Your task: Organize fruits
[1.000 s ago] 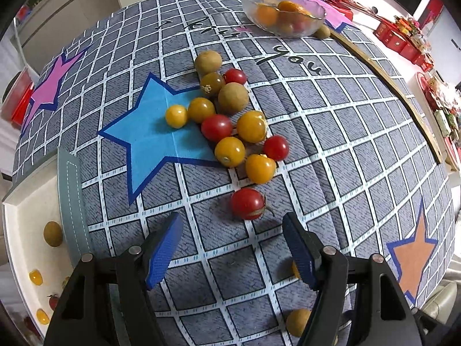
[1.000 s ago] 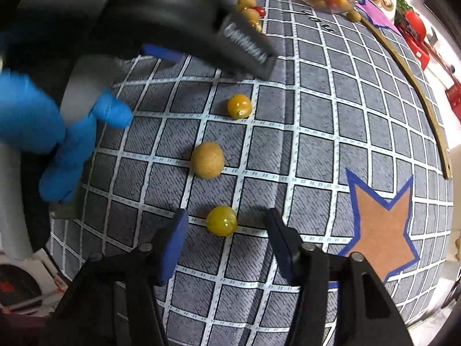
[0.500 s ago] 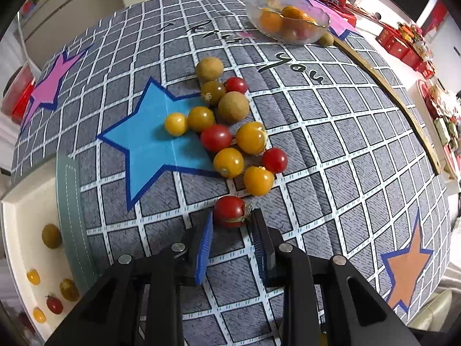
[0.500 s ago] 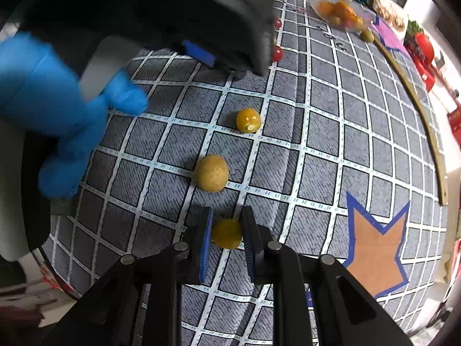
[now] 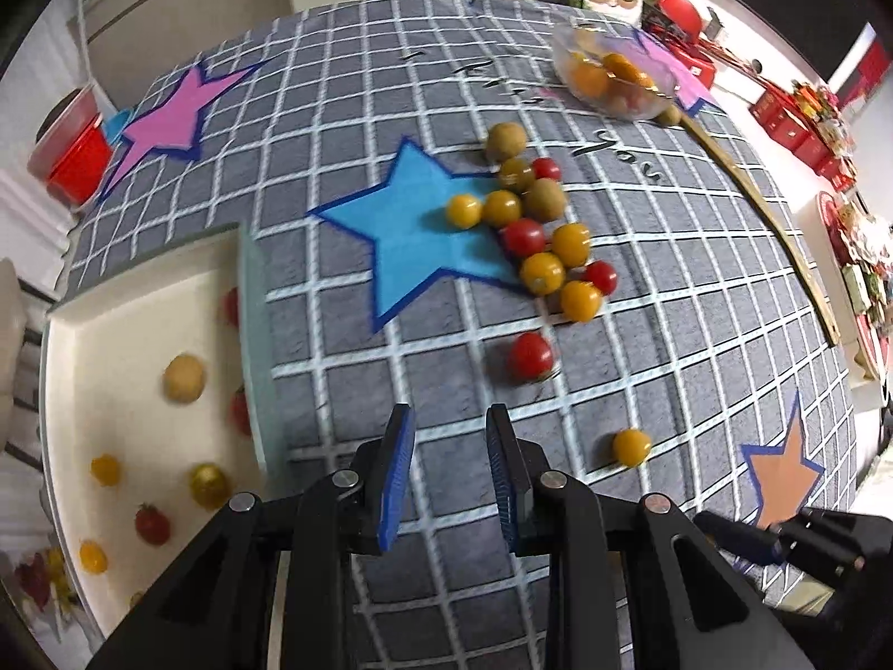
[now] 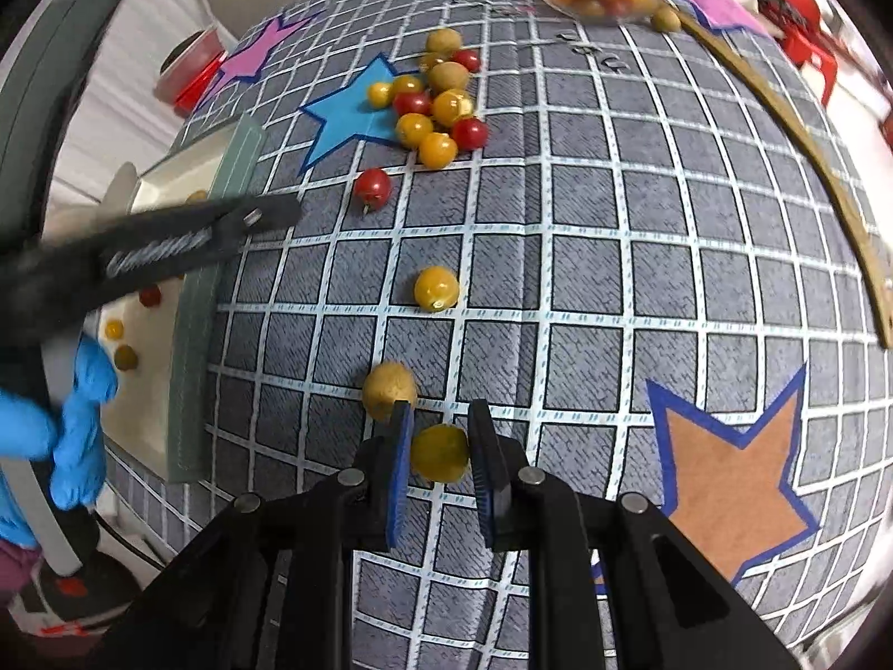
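A cluster of red and yellow cherry tomatoes and brown fruits (image 5: 536, 229) lies on the grey checked cloth by the blue star. One red tomato (image 5: 529, 356) lies apart, ahead of my left gripper (image 5: 449, 435), whose narrowed jaws hold nothing. A white tray (image 5: 83, 335) at the left holds several small fruits. My right gripper (image 6: 438, 435) is shut on a yellow tomato (image 6: 440, 452), lifted above the cloth. A brown fruit (image 6: 389, 389) and another yellow tomato (image 6: 436, 288) lie just beyond it.
A glass bowl of orange fruits (image 5: 614, 78) stands at the far right of the table. A red container (image 5: 72, 151) stands off the far left corner. A wooden strip (image 5: 781, 234) runs along the right side. The left gripper's arm (image 6: 167, 245) crosses the right wrist view.
My left gripper pulled back and left from the red tomato, which stays on the cloth. My right gripper closed on the yellow tomato and lifted it.
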Demonstrator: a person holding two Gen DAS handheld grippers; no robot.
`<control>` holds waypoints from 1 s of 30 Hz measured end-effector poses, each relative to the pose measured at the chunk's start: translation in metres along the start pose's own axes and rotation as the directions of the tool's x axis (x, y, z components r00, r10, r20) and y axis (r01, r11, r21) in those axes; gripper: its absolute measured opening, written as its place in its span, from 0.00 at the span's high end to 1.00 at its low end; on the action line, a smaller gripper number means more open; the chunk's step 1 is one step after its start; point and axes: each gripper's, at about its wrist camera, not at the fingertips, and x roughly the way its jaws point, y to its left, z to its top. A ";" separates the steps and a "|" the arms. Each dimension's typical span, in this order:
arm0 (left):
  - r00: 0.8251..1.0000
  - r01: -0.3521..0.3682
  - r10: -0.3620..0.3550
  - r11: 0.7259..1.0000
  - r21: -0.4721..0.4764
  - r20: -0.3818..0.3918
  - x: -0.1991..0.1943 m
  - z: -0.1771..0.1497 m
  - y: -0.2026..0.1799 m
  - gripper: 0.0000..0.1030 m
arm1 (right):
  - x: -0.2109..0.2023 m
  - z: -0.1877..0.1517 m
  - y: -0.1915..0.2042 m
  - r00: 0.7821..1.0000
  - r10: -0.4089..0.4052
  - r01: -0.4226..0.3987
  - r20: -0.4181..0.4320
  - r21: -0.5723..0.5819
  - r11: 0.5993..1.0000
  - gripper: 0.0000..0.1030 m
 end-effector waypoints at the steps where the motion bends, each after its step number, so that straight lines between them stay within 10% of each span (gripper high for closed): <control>1: 1.000 0.001 -0.001 1.000 0.005 -0.001 0.001 -0.001 0.001 0.72 | 0.000 0.002 -0.004 1.000 -0.005 0.006 -0.007 0.010 1.000 0.79; 4: 1.000 0.025 -0.026 0.999 0.024 0.009 0.003 -0.002 -0.004 0.67 | 0.000 0.003 -0.014 0.999 -0.030 0.030 -0.017 0.008 1.000 0.79; 6: 0.999 0.023 -0.024 0.999 0.038 0.024 0.004 -0.001 -0.009 0.14 | -0.001 0.000 -0.013 0.999 -0.031 0.032 -0.018 0.011 0.999 0.79; 14: 1.000 -0.011 0.009 0.997 0.082 0.030 0.030 0.015 -0.034 0.14 | -0.009 -0.013 -0.022 0.999 -0.036 0.037 -0.010 0.040 0.999 0.79; 22: 1.000 -0.025 0.025 0.996 0.091 0.000 0.047 0.023 -0.045 0.47 | -0.014 -0.019 -0.032 0.999 -0.040 0.040 0.003 0.067 0.997 0.79; 24: 1.000 -0.011 0.010 0.994 0.112 0.010 0.045 0.023 -0.048 0.79 | -0.015 -0.020 -0.034 0.999 -0.041 0.041 0.006 0.075 0.996 0.79; 30: 0.998 0.062 -0.062 0.996 0.064 -0.007 0.036 0.023 -0.038 0.79 | -0.019 -0.017 -0.040 0.999 -0.043 0.042 0.008 0.093 0.995 0.79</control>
